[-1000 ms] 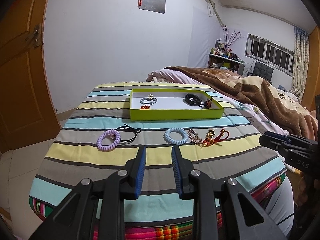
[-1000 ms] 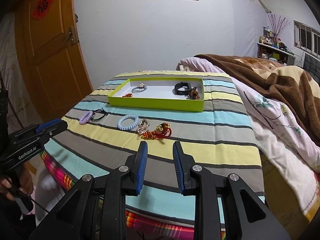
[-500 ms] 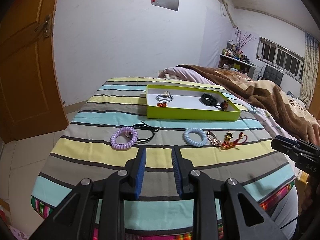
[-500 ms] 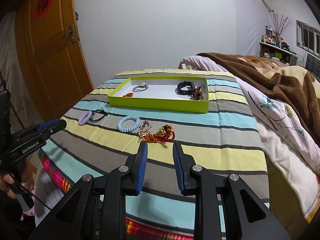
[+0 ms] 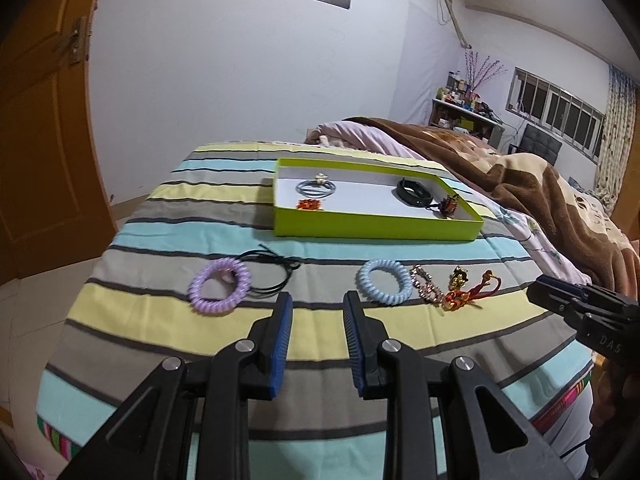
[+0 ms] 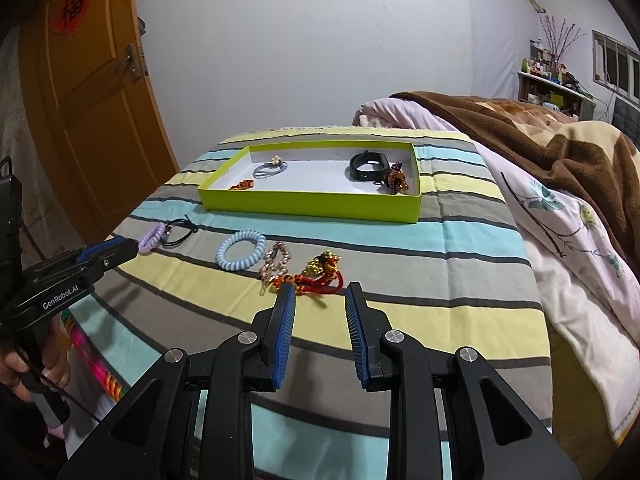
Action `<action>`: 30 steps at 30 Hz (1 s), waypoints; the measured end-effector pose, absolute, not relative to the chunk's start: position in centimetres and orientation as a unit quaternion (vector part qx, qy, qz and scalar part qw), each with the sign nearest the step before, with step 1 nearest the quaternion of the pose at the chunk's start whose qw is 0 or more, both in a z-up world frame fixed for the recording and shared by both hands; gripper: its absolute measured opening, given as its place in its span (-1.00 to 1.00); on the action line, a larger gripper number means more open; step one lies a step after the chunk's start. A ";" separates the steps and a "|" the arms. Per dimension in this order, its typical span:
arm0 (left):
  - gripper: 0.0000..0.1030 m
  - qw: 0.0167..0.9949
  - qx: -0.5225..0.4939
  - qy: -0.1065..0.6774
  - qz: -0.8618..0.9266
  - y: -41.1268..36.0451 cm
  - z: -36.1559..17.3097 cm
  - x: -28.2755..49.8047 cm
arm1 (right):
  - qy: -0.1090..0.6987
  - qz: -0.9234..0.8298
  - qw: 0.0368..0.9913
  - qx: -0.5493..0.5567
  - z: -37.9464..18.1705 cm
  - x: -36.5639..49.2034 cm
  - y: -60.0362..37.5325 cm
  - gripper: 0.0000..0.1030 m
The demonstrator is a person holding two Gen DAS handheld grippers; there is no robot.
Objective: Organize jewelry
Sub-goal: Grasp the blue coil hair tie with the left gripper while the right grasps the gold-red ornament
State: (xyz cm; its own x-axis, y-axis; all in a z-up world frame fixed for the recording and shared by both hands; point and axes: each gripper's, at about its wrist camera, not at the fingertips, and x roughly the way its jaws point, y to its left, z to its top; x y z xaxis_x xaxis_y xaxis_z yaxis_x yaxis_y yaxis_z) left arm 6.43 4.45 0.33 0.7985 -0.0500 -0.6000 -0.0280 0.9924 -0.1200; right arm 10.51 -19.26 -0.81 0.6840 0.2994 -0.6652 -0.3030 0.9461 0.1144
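A lime-green tray (image 5: 376, 227) (image 6: 312, 204) on the striped cloth holds a grey hair tie, a red bead piece, a black band (image 5: 414, 192) and a brown charm. In front of it lie a purple coil tie (image 5: 219, 286), a black cord (image 5: 272, 276), a blue coil tie (image 5: 384, 287) (image 6: 241, 255), a beaded bracelet (image 6: 276, 260) and a red-and-gold tassel charm (image 5: 464, 290) (image 6: 322, 276). My left gripper (image 5: 318, 312) is open and empty, just short of the two coil ties. My right gripper (image 6: 320, 304) is open and empty, just short of the tassel charm.
The striped table (image 5: 180, 360) drops off at its front and left edges. A bed with a brown blanket (image 6: 540, 140) lies to the right. An orange door (image 6: 84, 100) stands at the left. Each gripper shows in the other's view, the right one (image 5: 584, 312) and the left one (image 6: 68, 276).
Both grippers have moved forward towards the loose jewelry. The left view has swung so the tray sits further right. Both grippers stay open.
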 end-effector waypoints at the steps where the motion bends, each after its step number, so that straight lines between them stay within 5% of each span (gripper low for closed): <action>1: -0.47 0.946 -0.061 0.319 -0.011 4.1 0.3 6.8 | 0.363 0.163 0.917 -0.002 -0.9 10.7 -19.3 -0.48; 23: -0.47 0.910 -0.069 0.404 -0.055 0.7 -3.0 14.7 | 0.405 0.184 0.895 0.013 -3.9 15.5 -18.6 -0.48; 26: -0.47 0.904 -0.066 0.420 -0.047 0.4 -3.4 15.2 | 0.408 0.187 0.893 0.012 -4.1 15.8 -18.5 -0.75; 30: -0.49 0.905 -0.051 0.420 -0.040 -0.2 -3.4 15.5 | 0.409 0.190 0.893 0.014 -4.3 15.9 -18.5 -0.82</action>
